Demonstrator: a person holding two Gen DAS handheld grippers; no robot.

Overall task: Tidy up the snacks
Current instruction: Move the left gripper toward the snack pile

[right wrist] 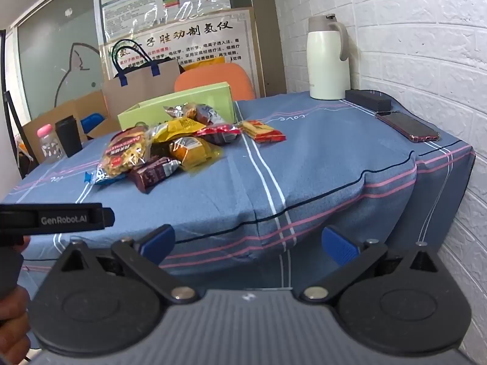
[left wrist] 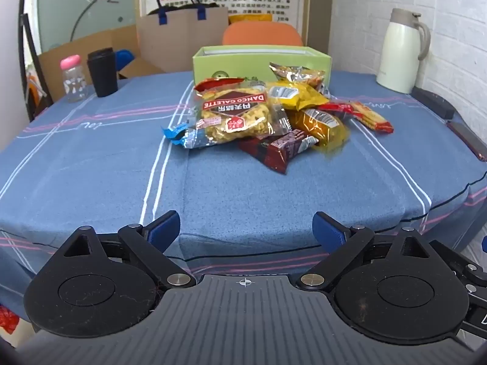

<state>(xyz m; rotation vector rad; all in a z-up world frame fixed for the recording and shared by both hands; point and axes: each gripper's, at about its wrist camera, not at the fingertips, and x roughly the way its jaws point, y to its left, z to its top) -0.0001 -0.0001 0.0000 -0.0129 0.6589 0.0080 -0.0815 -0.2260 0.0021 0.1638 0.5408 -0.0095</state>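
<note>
A pile of snack packets lies mid-table on the blue cloth: a clear galette bag [left wrist: 234, 115] [right wrist: 126, 153], a dark brown bar [left wrist: 278, 149] [right wrist: 153, 173], yellow packets [left wrist: 296, 95] [right wrist: 193, 150] and a red-orange cracker pack [left wrist: 366, 115] [right wrist: 263, 130]. Behind them stands an open green box [left wrist: 261, 60] [right wrist: 179, 103]. My left gripper [left wrist: 246, 228] hovers open over the table's near edge, well short of the pile. My right gripper [right wrist: 248, 243] is open too, off the table's front right corner, nothing between its fingers. The left gripper's body [right wrist: 51, 217] shows at the right wrist view's left edge.
A white thermos jug [left wrist: 401, 51] [right wrist: 327, 57], a black case [right wrist: 366, 99] and a phone [right wrist: 408, 126] sit along the right side by the white brick wall. A black cup [left wrist: 102, 73] and a pink-capped bottle [left wrist: 73, 79] stand far left. A paper bag and orange chair are behind.
</note>
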